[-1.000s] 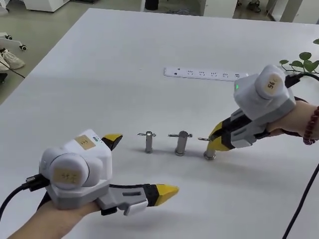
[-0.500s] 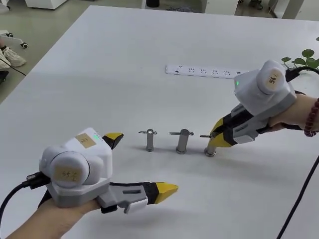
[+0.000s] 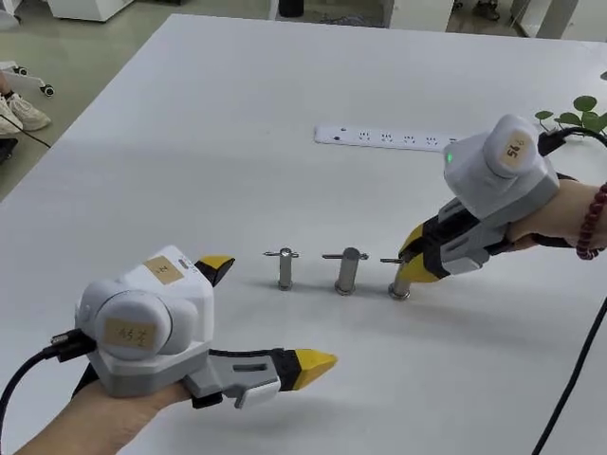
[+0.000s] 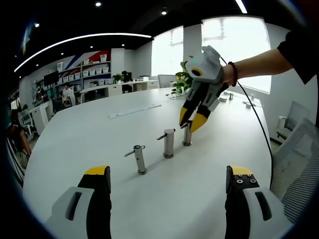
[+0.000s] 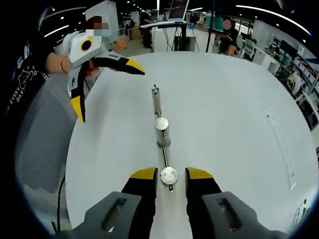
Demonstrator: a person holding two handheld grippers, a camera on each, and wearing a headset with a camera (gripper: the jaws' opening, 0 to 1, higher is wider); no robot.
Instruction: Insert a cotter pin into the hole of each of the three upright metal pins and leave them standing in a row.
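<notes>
Three upright metal pins stand in a row on the white table: left pin (image 3: 285, 271), middle pin (image 3: 347, 272), right pin (image 3: 400, 284). A cotter pin crosses the top of each; the right one's cotter pin (image 3: 389, 260) sticks out to the left. My right gripper (image 3: 414, 256) hovers at the right pin's top. In the right gripper view its yellow fingertips (image 5: 145, 175) stand slightly apart, flanking that pin's head (image 5: 169, 176) with small gaps. My left gripper (image 3: 267, 313) is open, near the front of the table, short of the left pin (image 4: 139, 159).
A white power strip (image 3: 384, 138) lies beyond the pins. A green plant (image 3: 579, 112) is at the right edge. A black cable (image 3: 569, 389) trails from the right hand. A person (image 5: 227, 40) sits past the table's far end.
My right gripper has risen slightly at the right pin. The left gripper and the three pins have stayed put.
</notes>
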